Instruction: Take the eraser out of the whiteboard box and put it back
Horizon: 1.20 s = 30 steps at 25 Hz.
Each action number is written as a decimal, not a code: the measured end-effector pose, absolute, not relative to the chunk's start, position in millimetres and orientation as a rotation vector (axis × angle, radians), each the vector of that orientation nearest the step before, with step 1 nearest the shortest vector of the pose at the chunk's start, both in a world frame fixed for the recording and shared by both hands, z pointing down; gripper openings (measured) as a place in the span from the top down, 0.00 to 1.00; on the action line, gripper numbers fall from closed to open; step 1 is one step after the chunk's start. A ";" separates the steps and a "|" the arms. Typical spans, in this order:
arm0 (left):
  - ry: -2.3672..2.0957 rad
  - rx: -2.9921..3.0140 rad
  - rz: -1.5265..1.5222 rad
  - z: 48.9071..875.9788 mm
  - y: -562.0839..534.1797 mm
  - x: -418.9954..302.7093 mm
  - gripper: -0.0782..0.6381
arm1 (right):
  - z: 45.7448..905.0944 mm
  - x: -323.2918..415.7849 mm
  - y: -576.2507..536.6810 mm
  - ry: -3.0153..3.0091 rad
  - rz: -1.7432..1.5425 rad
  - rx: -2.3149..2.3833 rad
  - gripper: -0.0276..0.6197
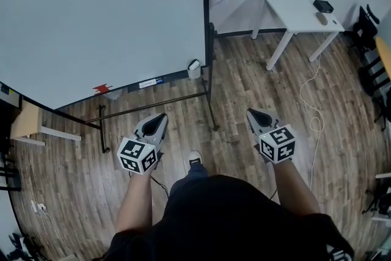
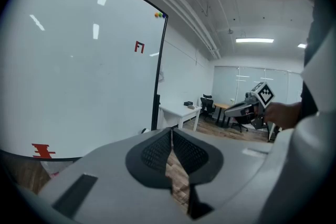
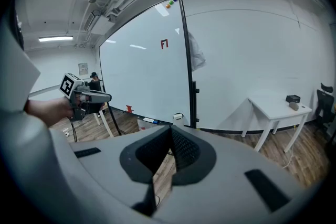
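A large whiteboard (image 1: 104,21) stands on a wheeled frame ahead and to the left. At the right end of its tray sits a small white box (image 1: 193,68), also seen low in the right gripper view (image 3: 178,116). I cannot make out the eraser in it. A marker (image 1: 151,82) and a red piece (image 1: 102,88) lie further left on the tray. My left gripper (image 1: 162,115) (image 2: 171,131) is shut and empty, short of the board's stand. My right gripper (image 1: 250,112) (image 3: 170,128) is also shut with nothing in it, right of the stand.
The stand's dark leg (image 1: 211,108) runs down between the two grippers. A white table (image 1: 293,9) with small dark objects stands at the back right, and a white cable (image 1: 314,122) trails over the wooden floor. A light wooden stool (image 1: 24,122) is at the far left.
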<state>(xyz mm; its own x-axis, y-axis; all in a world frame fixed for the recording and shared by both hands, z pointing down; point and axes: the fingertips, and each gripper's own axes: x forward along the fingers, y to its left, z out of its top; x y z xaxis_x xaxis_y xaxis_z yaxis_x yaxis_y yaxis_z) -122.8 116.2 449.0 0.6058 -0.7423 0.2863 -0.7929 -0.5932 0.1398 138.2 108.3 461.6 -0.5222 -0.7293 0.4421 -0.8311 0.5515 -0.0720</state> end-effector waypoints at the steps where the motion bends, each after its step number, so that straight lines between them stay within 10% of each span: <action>1: -1.256 2.581 0.291 449.7 112.8 -123.2 0.86 | 462.1 137.9 105.2 -2.427 0.393 1.279 0.97; 30: -1.174 2.567 0.321 474.6 13.6 -147.3 0.86 | 478.7 102.9 11.8 -2.383 0.434 1.294 0.97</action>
